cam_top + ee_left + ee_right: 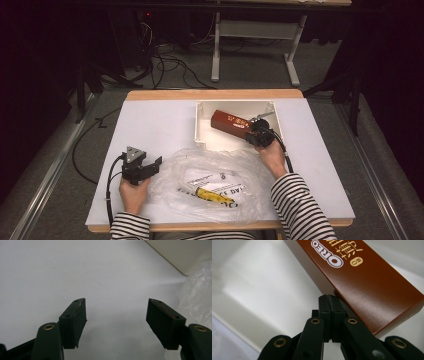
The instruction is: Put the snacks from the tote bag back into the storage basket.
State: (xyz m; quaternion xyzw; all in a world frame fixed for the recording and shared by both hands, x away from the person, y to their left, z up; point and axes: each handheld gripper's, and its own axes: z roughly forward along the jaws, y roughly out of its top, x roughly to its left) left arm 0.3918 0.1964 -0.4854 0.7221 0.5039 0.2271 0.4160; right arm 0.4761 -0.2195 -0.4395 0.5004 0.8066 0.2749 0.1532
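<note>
A brown Oreo box point(231, 123) lies tilted inside a white open tray point(200, 125) at the back of the table. My right gripper point(256, 136) reaches into the tray at the box's near end. In the right gripper view its jaws are pressed together with nothing between them, and the right gripper's point(331, 300) tips touch the lower edge of the Oreo box point(367, 277). My left gripper point(154, 166) rests at the front left of the table, open and empty. In the left gripper view it point(116, 315) has bare white tabletop between its pads.
A crumpled clear plastic bag point(210, 185) holding a printed sheet and a yellow item point(212, 195) lies at the front middle, between my hands. The bag's edge point(197, 297) and the tray's corner point(180, 255) appear to the right of the left gripper.
</note>
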